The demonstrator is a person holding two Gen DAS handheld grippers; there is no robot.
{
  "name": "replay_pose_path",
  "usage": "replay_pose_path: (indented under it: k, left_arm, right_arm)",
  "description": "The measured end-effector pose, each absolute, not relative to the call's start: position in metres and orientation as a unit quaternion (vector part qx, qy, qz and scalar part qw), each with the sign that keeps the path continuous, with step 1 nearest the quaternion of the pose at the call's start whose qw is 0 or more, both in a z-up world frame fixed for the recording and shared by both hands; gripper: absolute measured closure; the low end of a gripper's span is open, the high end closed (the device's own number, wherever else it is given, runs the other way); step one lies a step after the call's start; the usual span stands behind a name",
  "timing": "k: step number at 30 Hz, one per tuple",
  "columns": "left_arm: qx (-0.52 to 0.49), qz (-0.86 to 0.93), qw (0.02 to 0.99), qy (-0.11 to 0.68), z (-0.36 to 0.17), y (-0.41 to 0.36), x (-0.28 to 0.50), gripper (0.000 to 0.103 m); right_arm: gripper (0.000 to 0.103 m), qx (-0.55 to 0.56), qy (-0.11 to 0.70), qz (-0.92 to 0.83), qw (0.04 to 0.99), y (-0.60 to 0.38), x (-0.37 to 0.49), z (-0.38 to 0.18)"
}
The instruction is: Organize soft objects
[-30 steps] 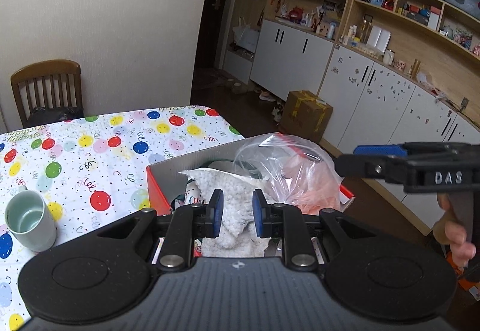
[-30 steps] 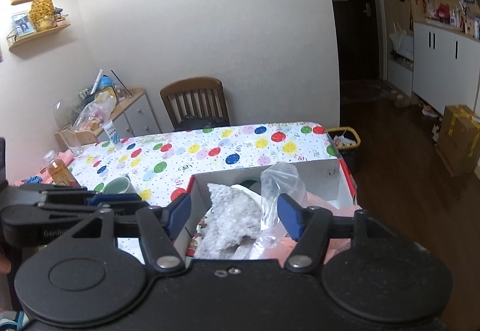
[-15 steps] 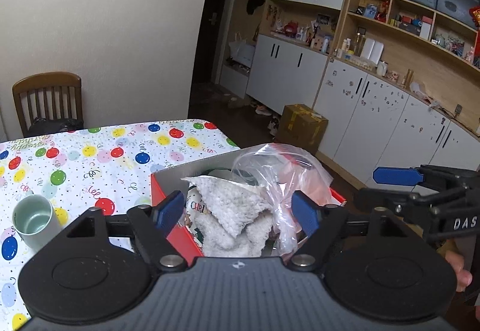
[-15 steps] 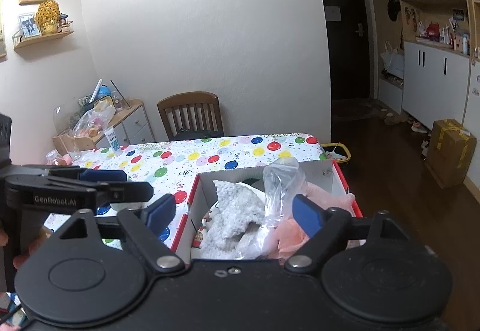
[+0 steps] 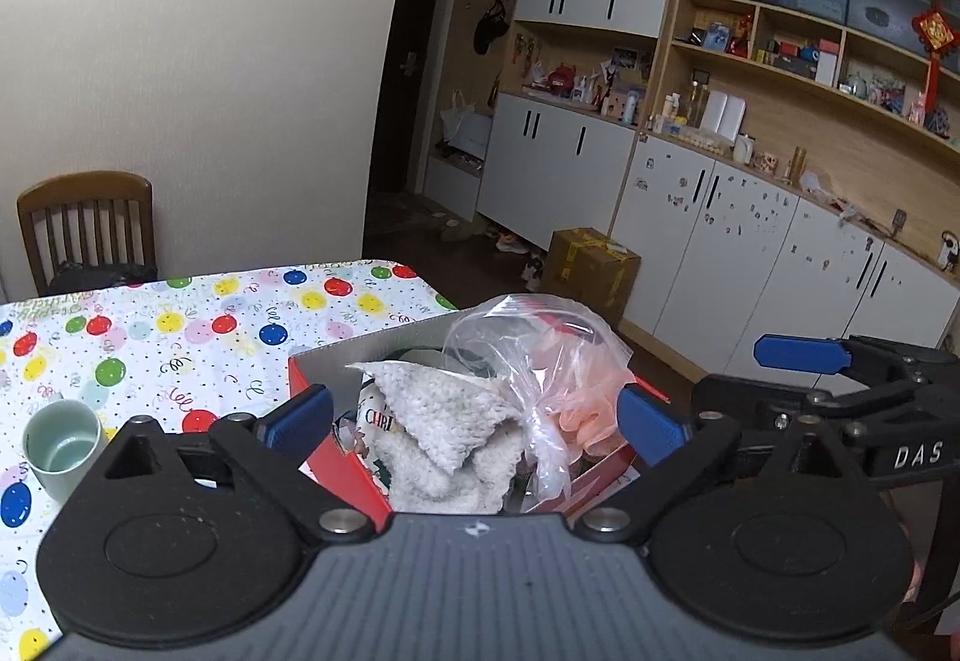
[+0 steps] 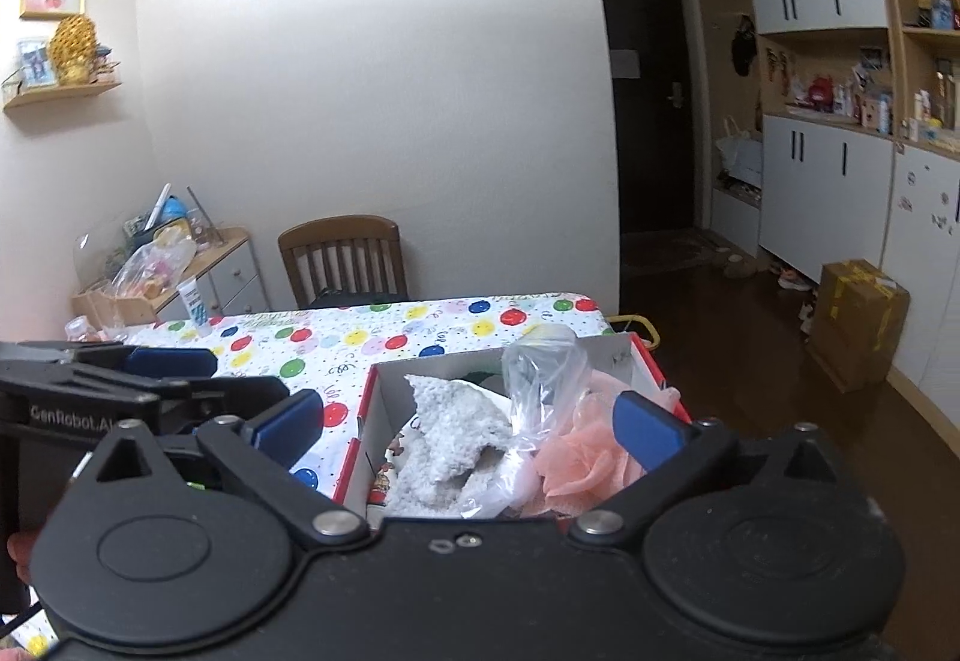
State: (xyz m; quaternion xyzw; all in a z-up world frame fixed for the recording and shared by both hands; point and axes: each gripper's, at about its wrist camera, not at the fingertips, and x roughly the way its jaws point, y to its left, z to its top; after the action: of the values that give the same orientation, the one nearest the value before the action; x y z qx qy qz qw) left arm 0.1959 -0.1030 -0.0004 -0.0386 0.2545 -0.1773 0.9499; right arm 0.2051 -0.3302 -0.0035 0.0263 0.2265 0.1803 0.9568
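Note:
A red box sits on the table's near right corner. It holds a white fluffy cloth, a clear plastic bag and a peach mesh puff. My left gripper is open and empty, above and in front of the box. My right gripper is open and empty, likewise held back from the box. Each gripper shows at the edge of the other's view.
A pale green cup stands on the balloon-print tablecloth left of the box. A wooden chair is at the table's far side. A cardboard box sits on the floor by white cabinets.
My left gripper opened from nearly shut around the white cloth and drew back and up. My right gripper opened wider and also pulled back. The cloth stays in the box.

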Motion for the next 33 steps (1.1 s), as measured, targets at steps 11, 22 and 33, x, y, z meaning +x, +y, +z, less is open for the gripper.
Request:
replay_pose_path:
  k: [11, 22, 33]
  left_arm:
    - [-0.019, -0.179, 0.953, 0.245, -0.001, -0.106, 0.184, 0.001]
    - [-0.016, -0.179, 0.952, 0.247, -0.003, -0.106, 0.180, 0.001]
    - [-0.020, -0.189, 0.952, 0.242, -0.003, -0.106, 0.177, 0.001]
  right_arm:
    - [0.000, 0.025, 0.227, 0.170, 0.959, -0.327, 0.195, -0.009]
    - [0.000, 0.034, 0.232, 0.164, 0.958, -0.328, 0.191, -0.013]
    - [0.000, 0.039, 0.238, 0.149, 0.959, -0.331, 0.189, -0.017]
